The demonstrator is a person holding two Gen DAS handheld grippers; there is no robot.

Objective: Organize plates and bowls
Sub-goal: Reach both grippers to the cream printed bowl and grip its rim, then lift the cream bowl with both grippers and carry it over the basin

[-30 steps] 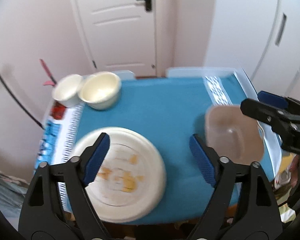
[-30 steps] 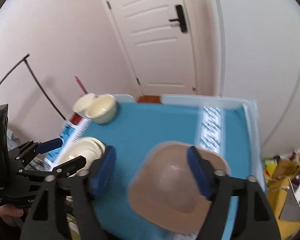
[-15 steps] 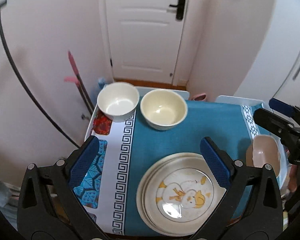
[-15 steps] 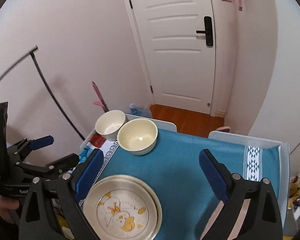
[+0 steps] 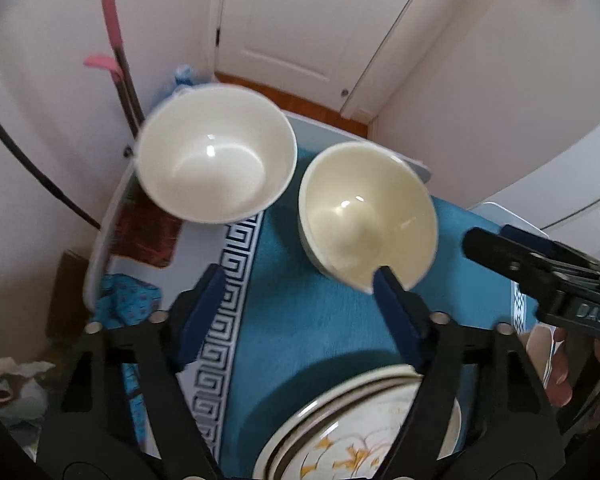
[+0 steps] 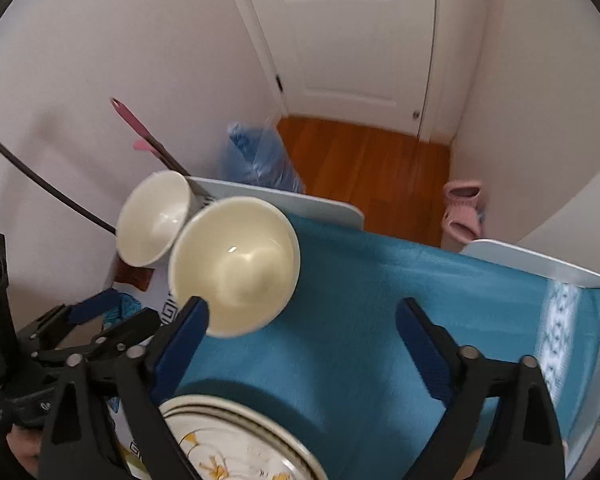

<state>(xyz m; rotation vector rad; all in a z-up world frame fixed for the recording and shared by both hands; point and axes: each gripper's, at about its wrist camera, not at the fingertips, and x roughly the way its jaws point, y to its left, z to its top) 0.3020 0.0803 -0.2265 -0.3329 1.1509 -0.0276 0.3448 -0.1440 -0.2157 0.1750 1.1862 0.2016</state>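
Observation:
A white bowl [image 5: 214,160] and a cream bowl [image 5: 366,212] stand side by side at the table's far left; both also show in the right wrist view, white [image 6: 154,218] and cream [image 6: 234,268]. Stacked plates with a yellow duck print [image 5: 360,436] lie near the front edge, and show in the right wrist view [image 6: 236,440]. My left gripper [image 5: 296,304] is open and empty, just short of the bowls, its right fingertip by the cream bowl's rim. My right gripper [image 6: 302,322] is open and empty, its left fingertip by the cream bowl's near rim.
The table carries a teal cloth [image 6: 380,300] with a white key-pattern border [image 5: 220,320]. A pink-handled mop [image 5: 114,52] leans on the left wall. A blue bag [image 6: 256,156] and pink slippers [image 6: 462,212] lie on the wooden floor behind. A white door [image 6: 352,32] is beyond.
Both grippers have moved forward and down toward the two bowls, which now loom large. The brown bowl seen earlier at the right has dropped out of both views.

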